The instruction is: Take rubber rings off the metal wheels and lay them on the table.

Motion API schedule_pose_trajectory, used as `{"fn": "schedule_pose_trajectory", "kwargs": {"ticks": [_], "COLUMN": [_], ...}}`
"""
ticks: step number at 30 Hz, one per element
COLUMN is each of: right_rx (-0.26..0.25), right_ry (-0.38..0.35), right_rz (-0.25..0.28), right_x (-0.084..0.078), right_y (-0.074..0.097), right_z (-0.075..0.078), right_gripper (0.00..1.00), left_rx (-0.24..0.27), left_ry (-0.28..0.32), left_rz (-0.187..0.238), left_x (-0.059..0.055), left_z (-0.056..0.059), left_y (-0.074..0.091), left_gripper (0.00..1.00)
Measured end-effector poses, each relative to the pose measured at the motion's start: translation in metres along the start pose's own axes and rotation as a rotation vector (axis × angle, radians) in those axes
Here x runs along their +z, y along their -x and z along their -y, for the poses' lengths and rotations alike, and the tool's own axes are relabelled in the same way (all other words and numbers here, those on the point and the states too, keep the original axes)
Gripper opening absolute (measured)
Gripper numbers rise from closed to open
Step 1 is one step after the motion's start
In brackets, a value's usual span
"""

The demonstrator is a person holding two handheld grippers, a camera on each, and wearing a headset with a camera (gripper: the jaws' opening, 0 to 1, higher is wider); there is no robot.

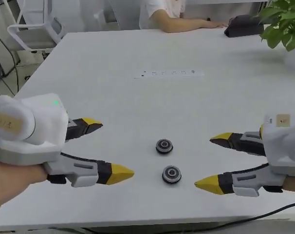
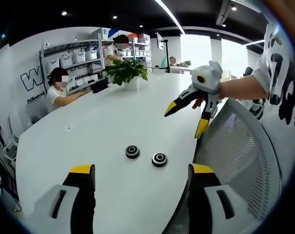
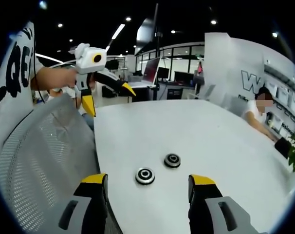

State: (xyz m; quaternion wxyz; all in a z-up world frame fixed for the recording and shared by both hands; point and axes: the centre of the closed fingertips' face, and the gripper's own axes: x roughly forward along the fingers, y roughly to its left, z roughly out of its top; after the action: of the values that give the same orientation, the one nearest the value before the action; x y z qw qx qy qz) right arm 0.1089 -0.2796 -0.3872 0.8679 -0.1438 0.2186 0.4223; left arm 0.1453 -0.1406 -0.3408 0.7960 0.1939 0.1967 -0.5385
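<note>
1. The left tool [image 1: 116, 147] holds its tapered, yellow-tipped jaws spread, gripping nothing.
2. The right tool [image 1: 204, 162] is likewise spread and empty.
3. Between the tools, touching neither, a small round metal wheel [image 1: 164, 146] and a second wheel [image 1: 171, 174] lie flat on the smooth white tabletop [image 1: 138, 97], each dark-rimmed.

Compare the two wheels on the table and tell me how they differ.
In the head view, the nearer wheel lies closer to the camera. The farther wheel sits just beyond it, slightly left. The nearer wheel's face shows a brighter metal ring, while the farther wheel's face looks darker. Both lie flat and apart, with dark outer rims.
</note>
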Motion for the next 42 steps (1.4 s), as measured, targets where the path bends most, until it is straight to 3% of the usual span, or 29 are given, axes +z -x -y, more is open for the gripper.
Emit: {"fn": "schedule_pose_trajectory", "kwargs": {"ticks": [24,42], "right_rx": [0.043,0.088], "right_ry": [0.02,0.024], "right_rz": [-0.044,-0.088], "right_x": [-0.011,-0.031], "right_y": [-0.023,-0.042], "right_z": [0.011,0.019], "right_gripper": [0.58,0.51], "left_rx": [-0.056,-0.124], "left_ry": [-0.039,-0.047], "left_rz": [-0.041,-0.08], "left_x": [-0.003,-0.011], "left_z": [0.001,0.002], "left_y": [-0.027,-0.062], "left_gripper": [0.71,0.67]}}
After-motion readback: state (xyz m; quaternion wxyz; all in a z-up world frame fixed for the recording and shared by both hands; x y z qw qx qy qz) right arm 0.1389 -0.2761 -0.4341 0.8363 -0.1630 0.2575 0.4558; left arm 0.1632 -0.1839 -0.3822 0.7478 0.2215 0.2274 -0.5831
